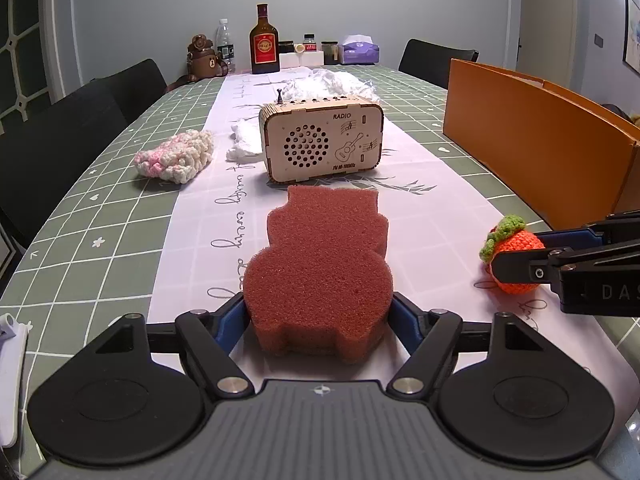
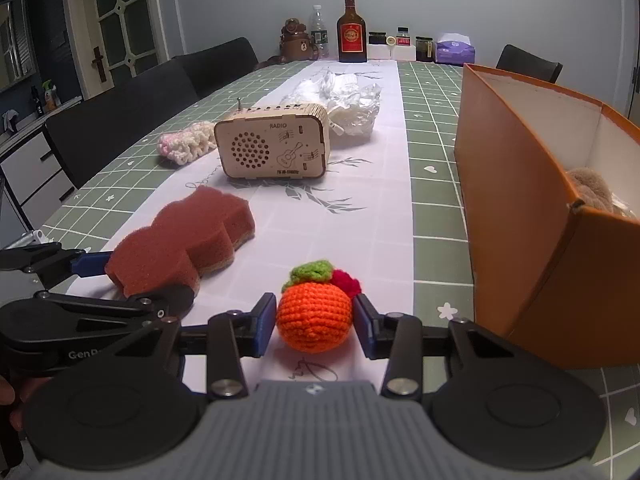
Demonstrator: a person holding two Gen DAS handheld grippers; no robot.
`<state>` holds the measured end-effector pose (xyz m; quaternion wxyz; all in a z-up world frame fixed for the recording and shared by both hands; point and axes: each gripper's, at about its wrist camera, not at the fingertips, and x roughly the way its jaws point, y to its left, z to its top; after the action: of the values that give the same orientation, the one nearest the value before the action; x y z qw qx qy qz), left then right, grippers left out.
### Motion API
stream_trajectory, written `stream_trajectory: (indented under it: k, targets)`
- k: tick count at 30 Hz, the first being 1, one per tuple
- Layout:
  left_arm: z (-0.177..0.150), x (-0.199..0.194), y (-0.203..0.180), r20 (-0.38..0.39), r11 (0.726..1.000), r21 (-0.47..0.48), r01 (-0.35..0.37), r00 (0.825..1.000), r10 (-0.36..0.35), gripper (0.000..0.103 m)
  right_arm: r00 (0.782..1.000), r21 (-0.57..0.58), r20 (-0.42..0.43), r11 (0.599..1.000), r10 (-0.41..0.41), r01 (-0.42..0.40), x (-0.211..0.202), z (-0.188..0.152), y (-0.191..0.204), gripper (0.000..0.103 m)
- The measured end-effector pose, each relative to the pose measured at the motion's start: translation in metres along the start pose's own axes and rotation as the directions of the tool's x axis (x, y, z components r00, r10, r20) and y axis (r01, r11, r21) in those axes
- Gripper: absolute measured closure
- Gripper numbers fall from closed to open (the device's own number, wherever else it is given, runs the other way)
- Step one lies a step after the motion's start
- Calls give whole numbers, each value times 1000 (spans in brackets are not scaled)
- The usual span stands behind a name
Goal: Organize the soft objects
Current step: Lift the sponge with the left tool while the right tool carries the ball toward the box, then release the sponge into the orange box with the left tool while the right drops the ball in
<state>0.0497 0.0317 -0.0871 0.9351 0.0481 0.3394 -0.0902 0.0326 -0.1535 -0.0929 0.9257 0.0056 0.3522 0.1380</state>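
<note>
A brown bear-shaped sponge (image 1: 320, 272) lies on the white table runner; it also shows in the right wrist view (image 2: 184, 240). My left gripper (image 1: 318, 320) has its blue pads pressed on both sides of the sponge's near end. A crocheted orange fruit (image 2: 314, 316) with a green leaf and a red bit sits on the runner, also visible in the left wrist view (image 1: 518, 256). My right gripper (image 2: 314, 326) straddles the fruit, pads close to its sides with small gaps showing. The orange box (image 2: 532, 184) stands to the right with a fuzzy brown item (image 2: 592, 192) inside.
A wooden radio (image 1: 320, 140) stands mid-table. A pink-white knitted piece (image 1: 174, 156) lies left of it, white crumpled plastic (image 2: 348, 100) behind it. Bottles, jars, a bear figure (image 1: 202, 58) and a tissue pack (image 1: 358, 52) line the far end. Black chairs flank the table.
</note>
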Motion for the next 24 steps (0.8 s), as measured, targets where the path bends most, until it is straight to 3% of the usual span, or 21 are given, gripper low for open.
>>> stream_trajectory:
  k: [11,18,24]
  targets:
    - [31,-29,-15,60,1000,12,2,998,-2,21,998,-50,61,999,5,-2,-24,19,-2,62]
    - [86,-45,-32,88,995,14,101,991,-102,21,985,-92,168,994,-37,53,-61,53,-26,62]
    - [141,-44,-73,95,973,111,205,972,-215,21,972,-87,200,986,-125,145,-83,82,-72,62]
